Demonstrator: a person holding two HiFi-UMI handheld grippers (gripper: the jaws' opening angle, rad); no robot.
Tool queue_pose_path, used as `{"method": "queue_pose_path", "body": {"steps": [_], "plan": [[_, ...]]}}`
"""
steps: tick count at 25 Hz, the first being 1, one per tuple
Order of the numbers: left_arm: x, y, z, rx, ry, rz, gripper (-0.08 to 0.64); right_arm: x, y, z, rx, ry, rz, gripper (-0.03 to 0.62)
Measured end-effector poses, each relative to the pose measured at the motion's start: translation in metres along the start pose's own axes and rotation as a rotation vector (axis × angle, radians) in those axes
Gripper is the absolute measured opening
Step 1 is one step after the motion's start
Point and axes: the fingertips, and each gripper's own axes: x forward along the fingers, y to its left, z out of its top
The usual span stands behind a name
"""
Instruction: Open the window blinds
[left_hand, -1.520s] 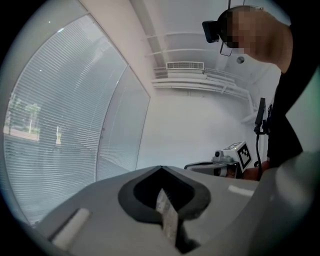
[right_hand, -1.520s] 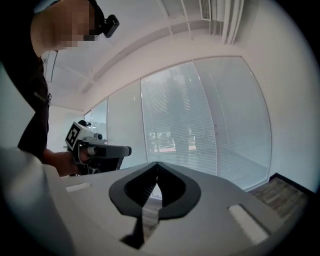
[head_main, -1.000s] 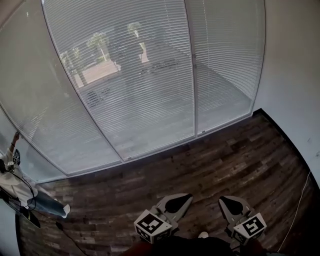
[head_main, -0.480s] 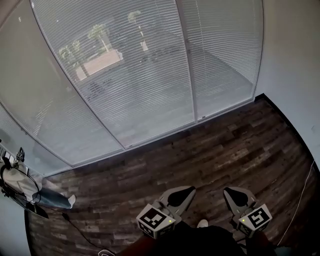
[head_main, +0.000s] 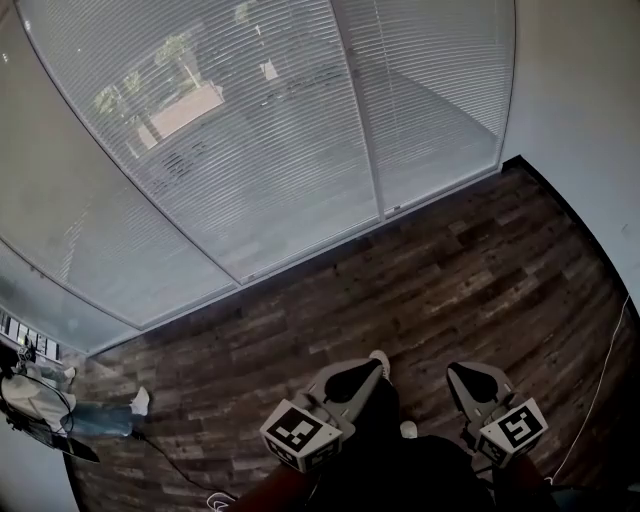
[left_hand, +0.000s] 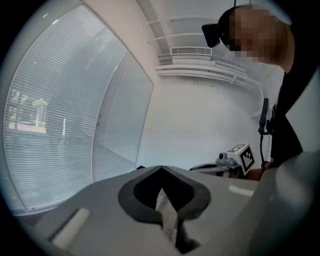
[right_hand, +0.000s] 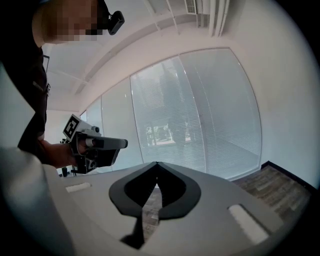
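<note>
The window blinds (head_main: 250, 130) hang lowered over tall glass panes across the far side of the head view, their slats thin enough to show trees and a building outside. They also show as blinds (left_hand: 55, 115) at the left of the left gripper view and as blinds (right_hand: 200, 120) straight ahead of the right gripper. My left gripper (head_main: 372, 369) is held low over the wood floor (head_main: 480, 280), shut and empty. My right gripper (head_main: 456, 371) hangs beside it, also shut and empty. Both are well short of the blinds. No cord or wand is visible.
A white wall (head_main: 585, 100) meets the window at the right corner. A person (head_main: 45, 405) in jeans is at the far left edge, with a dark cable (head_main: 150, 445) on the floor nearby. A thin white cable (head_main: 600, 390) runs along the right. My shoe (head_main: 381, 360) is between the grippers.
The view has tilted down and shifted, so the blinds sit higher and further left in frame. A shoe has stepped forward between the grippers. Both grippers stay low and shut.
</note>
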Motion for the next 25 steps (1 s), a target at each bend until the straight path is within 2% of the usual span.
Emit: {"method": "queue_pose_path", "body": {"steps": [4,11,14,20,25], "plan": [[0.016,0.016,0.001,-0.006,-0.009,-0.011,0.000,0.011,-0.011,0.004,-0.002,-0.010,-0.010,0.026],[0.050,0.079,0.013,-0.016,-0.035,-0.016,0.000,0.062,-0.047,0.011,-0.027,0.027,-0.043,0.026],[0.072,0.113,0.021,-0.017,-0.051,-0.017,0.000,0.092,-0.069,0.024,-0.055,0.045,-0.052,0.026],[0.109,0.193,0.055,-0.023,-0.068,-0.032,0.000,0.174,-0.102,0.073,-0.078,0.032,-0.047,0.026],[0.132,0.256,0.070,-0.039,-0.098,-0.033,0.000,0.233,-0.121,0.084,-0.108,0.057,-0.040,0.026]]}}
